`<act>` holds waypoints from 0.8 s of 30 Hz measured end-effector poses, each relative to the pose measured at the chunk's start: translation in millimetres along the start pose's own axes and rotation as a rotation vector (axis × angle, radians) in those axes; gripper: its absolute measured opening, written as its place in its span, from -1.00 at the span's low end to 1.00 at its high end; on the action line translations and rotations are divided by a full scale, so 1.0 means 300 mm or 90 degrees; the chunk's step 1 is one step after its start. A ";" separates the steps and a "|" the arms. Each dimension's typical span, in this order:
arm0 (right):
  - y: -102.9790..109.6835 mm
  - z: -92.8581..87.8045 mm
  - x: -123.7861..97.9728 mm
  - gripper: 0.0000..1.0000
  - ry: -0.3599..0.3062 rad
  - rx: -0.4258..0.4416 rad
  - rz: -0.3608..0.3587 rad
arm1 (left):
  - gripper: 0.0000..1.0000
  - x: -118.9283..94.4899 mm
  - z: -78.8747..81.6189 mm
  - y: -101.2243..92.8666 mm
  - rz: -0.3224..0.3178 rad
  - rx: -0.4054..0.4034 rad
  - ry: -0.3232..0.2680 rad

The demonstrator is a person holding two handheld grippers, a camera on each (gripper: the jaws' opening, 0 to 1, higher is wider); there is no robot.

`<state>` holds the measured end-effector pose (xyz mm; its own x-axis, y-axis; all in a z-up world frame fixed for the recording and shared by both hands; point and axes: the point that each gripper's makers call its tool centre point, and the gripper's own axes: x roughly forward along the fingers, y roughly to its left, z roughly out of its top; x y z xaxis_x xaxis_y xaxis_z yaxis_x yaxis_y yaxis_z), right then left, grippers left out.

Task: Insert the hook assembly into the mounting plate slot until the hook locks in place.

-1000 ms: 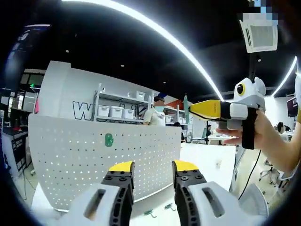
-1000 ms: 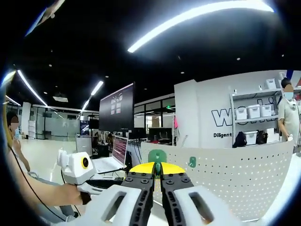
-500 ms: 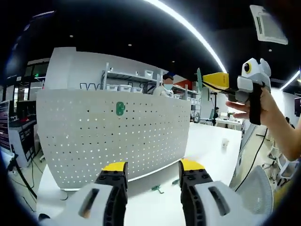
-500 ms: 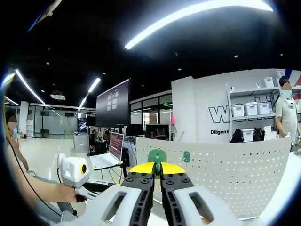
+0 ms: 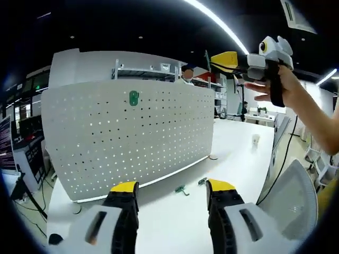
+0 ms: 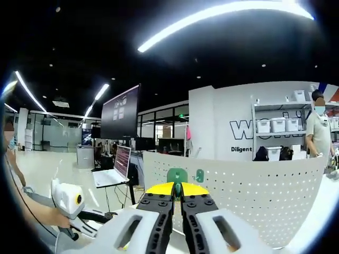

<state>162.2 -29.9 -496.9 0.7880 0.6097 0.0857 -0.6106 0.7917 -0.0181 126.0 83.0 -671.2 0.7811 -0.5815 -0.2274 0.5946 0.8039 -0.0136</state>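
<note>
While my left claw (image 5: 170,191) hangs spread and empty over the tabletop (image 5: 233,159), where two spare hooks (image 5: 182,189) lie, my right claw (image 6: 177,189) is pressed together, pinching a green hook assembly (image 6: 177,175). I should bring it square to a hole row, push straight, then seat it downward (no twisting). Beyond stands the perforated mounting plate (image 5: 132,137), one green hook (image 5: 133,97) already hanging near its top.

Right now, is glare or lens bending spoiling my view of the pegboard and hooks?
Left gripper view: the pegboard bows from the fisheye, its holes stay sharp, and the ceiling light strip is blown out. Two small hooks on the table read tiny. Right gripper view: the green hook in the right gripper is crisp against a dark ceiling.
</note>
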 end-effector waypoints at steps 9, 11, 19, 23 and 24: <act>-0.050 -0.058 0.084 -0.97 0.006 -0.024 -0.037 | 0.09 -0.047 -0.029 0.000 0.016 0.013 -0.007; -0.058 -0.071 0.096 -0.97 0.007 -0.026 -0.044 | 0.09 -0.052 -0.029 0.002 0.018 0.015 -0.010; -0.098 -0.122 0.155 -0.97 0.015 -0.072 -0.078 | 0.09 -0.068 -0.044 0.005 0.020 0.032 0.001; -0.131 -0.133 0.189 -0.97 0.013 -0.069 -0.089 | 0.10 -0.068 -0.064 -0.008 0.014 0.039 0.013; -0.138 -0.138 0.197 -0.97 0.013 -0.064 -0.090 | 0.10 -0.070 -0.067 -0.009 0.014 0.040 0.014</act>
<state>237.4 -25.2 -532.3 0.8678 0.4913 0.0747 -0.4829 0.8692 -0.1066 104.3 95.4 -685.9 0.7904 -0.5601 -0.2482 0.5884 0.8068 0.0529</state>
